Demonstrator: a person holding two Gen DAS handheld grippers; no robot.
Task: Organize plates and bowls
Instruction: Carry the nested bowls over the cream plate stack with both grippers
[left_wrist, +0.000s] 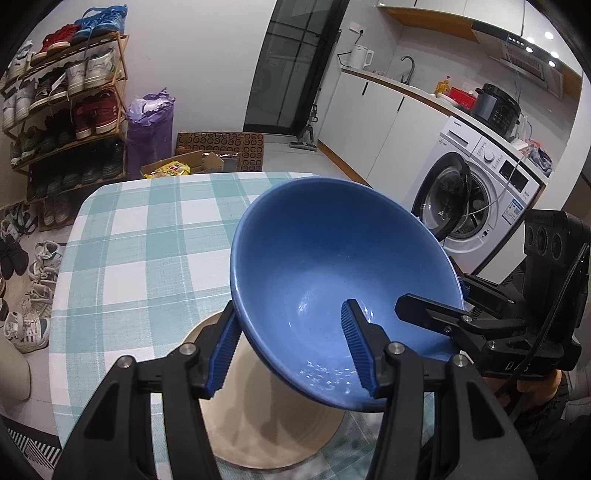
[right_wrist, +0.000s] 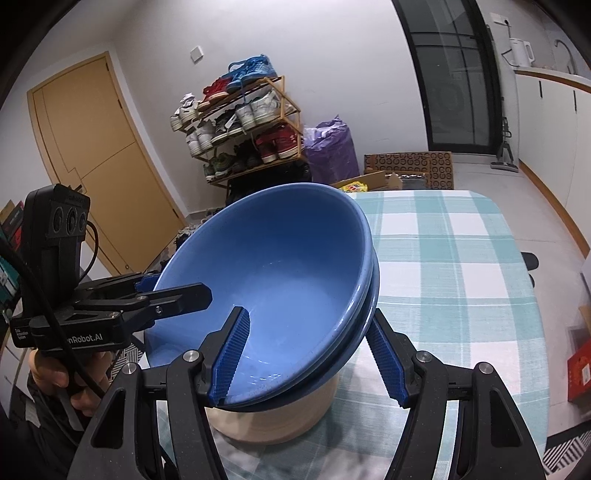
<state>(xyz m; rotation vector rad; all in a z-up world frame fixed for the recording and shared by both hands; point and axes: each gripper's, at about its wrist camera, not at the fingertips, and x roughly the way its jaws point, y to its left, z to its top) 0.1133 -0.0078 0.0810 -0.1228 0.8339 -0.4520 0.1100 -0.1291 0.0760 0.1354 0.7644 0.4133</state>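
Note:
A blue bowl (left_wrist: 332, 266) is held tilted above a beige plate (left_wrist: 266, 417) on the checked table (left_wrist: 147, 240). In the right wrist view it shows as two nested blue bowls (right_wrist: 280, 266) over the beige plate (right_wrist: 273, 417). My left gripper (left_wrist: 291, 347) straddles the near rim, one finger outside and one inside; its jaws look apart and whether they press the rim is unclear. My right gripper (right_wrist: 306, 358) straddles the rim the same way. Each gripper shows in the other's view, clamped on the opposite rim: the right gripper (left_wrist: 443, 317), the left gripper (right_wrist: 177, 295).
The table edge runs at the left (left_wrist: 62, 266) and far side. A shoe rack (left_wrist: 66, 110), purple bag (left_wrist: 149, 129) and cardboard boxes (left_wrist: 221, 147) stand beyond it. A washing machine (left_wrist: 480, 192) and kitchen counter are at the right.

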